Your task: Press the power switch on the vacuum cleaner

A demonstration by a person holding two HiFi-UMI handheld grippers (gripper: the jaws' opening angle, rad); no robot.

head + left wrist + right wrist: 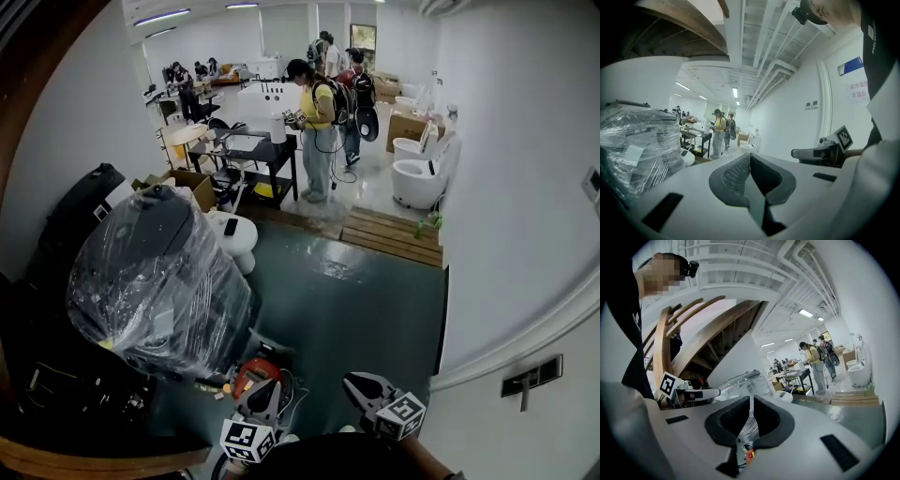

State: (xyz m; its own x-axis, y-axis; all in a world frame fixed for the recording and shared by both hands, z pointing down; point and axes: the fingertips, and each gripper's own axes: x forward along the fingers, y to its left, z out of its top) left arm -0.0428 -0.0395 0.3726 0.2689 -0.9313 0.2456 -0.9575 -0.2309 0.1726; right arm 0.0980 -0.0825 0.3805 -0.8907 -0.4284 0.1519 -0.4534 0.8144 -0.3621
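The vacuum cleaner (251,373), with a red-orange body, lies on the dark floor at the foot of a plastic-wrapped bundle (155,281). In the head view my left gripper (265,384) hovers over the vacuum cleaner, jaws shut and empty. My right gripper (350,381) hangs to its right, apart from it, fingertips together and holding nothing. The left gripper view looks level across the room, so the left gripper (749,159) has no vacuum cleaner before it. In the right gripper view a small red part (750,455) shows low through the slit of the right gripper (751,399). I cannot make out the switch itself.
A white wall (525,234) with a rail runs along the right. Wooden pallets (394,234), toilets (417,178) and a black table (253,150) stand further back, where people (317,122) work. Dark cases (66,225) crowd the left.
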